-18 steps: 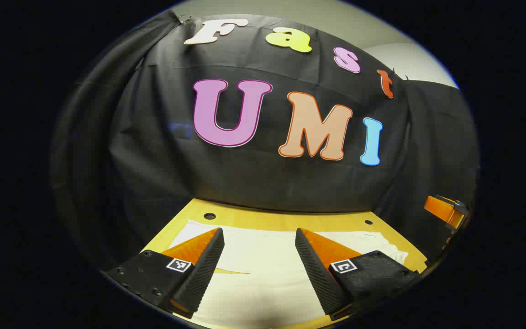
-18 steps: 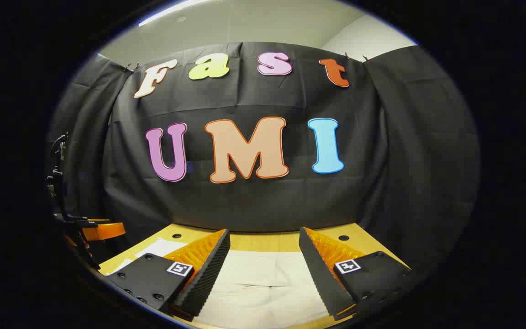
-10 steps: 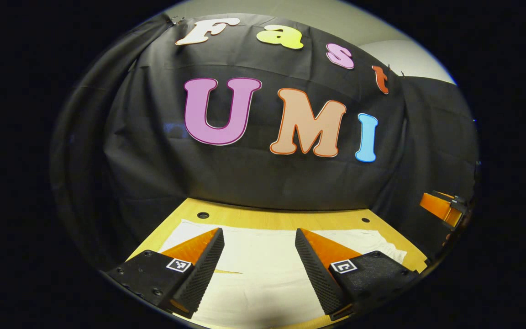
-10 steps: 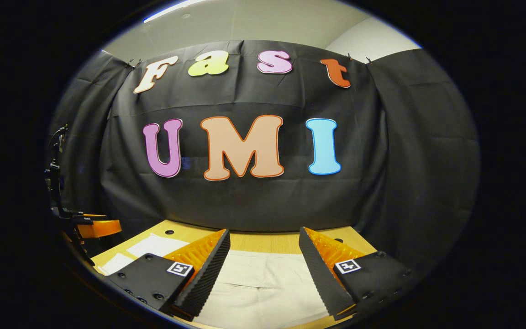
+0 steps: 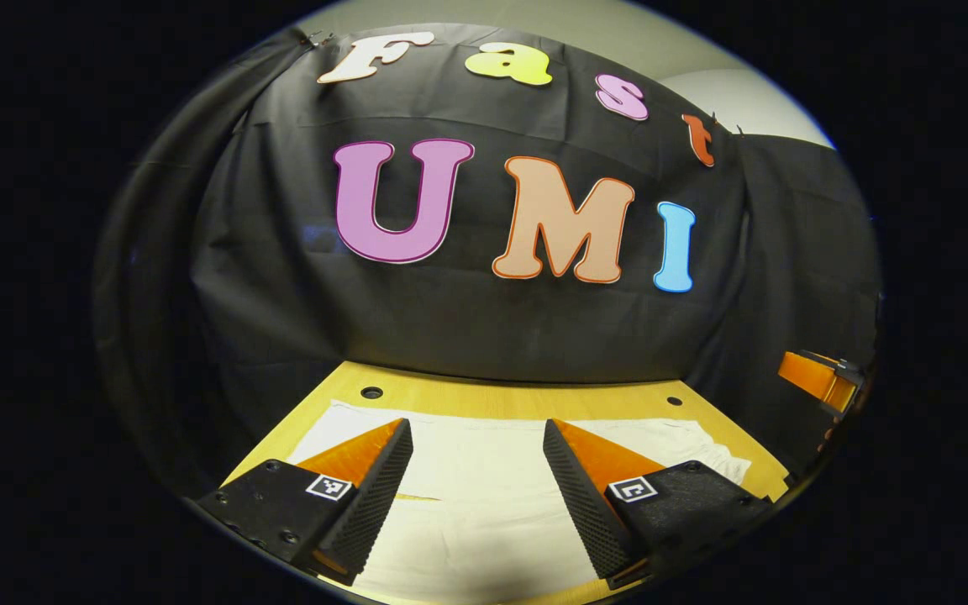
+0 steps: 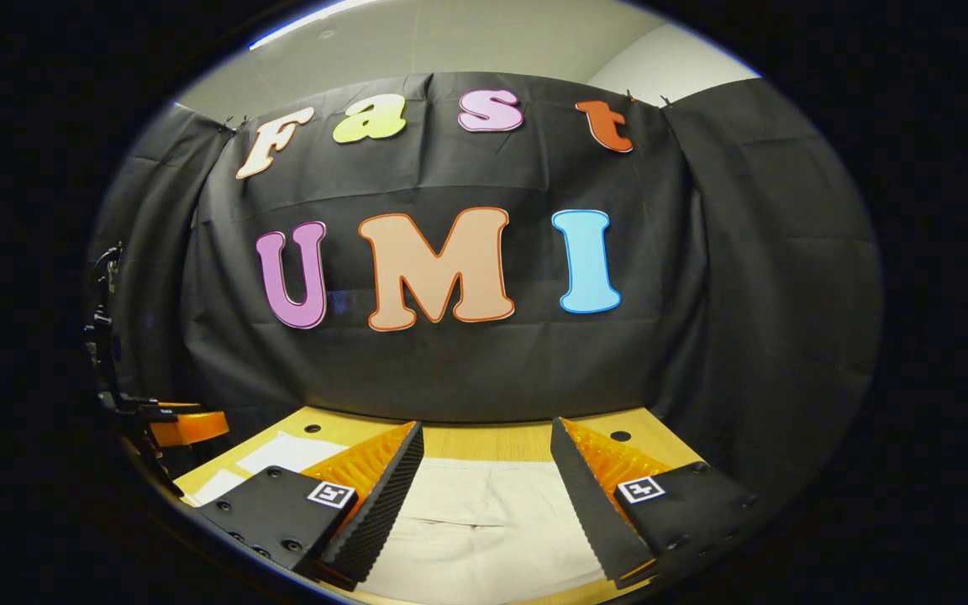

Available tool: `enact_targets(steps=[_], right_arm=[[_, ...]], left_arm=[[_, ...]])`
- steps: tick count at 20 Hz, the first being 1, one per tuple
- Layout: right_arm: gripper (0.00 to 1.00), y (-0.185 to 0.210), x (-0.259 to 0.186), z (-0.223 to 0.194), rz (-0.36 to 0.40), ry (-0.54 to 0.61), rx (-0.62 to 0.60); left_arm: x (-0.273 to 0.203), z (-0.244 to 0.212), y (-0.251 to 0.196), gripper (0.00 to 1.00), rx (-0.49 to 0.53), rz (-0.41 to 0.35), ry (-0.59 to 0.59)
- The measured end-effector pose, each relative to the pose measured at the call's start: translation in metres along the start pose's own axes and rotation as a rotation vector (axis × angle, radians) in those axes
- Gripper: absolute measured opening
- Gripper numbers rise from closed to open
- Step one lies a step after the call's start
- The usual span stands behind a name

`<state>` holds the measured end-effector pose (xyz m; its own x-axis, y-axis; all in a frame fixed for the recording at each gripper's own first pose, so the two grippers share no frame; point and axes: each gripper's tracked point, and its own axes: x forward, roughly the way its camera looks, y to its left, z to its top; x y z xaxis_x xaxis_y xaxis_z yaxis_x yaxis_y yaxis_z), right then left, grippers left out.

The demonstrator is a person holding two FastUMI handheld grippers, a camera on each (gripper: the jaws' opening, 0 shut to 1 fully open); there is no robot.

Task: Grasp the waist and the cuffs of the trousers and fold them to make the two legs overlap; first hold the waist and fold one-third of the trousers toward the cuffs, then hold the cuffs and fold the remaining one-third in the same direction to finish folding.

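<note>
Held left gripper [image 5: 477,437] and right gripper [image 6: 486,441] spread wide, empty, above flat trousers [image 5: 484,504], ready for grasp.

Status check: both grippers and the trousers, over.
Left gripper open, above the trousers. Right gripper open, over the trousers too, nothing held. Trousers flat on the wooden table. Nothing in the way.

Legible words, numbers, brands: none for you to log.
Coded signs: one black-and-white square marker [image 5: 328,486] on each finger mount of your left gripper [image 5: 476,425] and right gripper [image 6: 486,425]. These are patterns only, no characters.
</note>
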<state>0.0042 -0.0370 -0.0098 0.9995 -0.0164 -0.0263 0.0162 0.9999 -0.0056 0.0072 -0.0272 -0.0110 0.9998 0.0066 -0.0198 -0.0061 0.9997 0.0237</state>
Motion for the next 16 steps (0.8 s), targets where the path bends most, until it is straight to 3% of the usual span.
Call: enact_targets(steps=[5,9,16], right_arm=[[0.97,-0.001,-0.002,-0.006,-0.004,0.017,-0.008],[0.97,0.002,-0.004,-0.008,-0.013,0.026,-0.029],[0.97,0.014,-0.014,-0.016,-0.025,0.041,0.016]], left_arm=[[-0.005,-0.010,0.006,0.94,0.001,0.005,0.019],[-0.007,-0.026,0.023,0.95,0.078,0.002,0.075],[-0.027,-0.082,0.041,0.95,0.185,-0.180,0.243]])
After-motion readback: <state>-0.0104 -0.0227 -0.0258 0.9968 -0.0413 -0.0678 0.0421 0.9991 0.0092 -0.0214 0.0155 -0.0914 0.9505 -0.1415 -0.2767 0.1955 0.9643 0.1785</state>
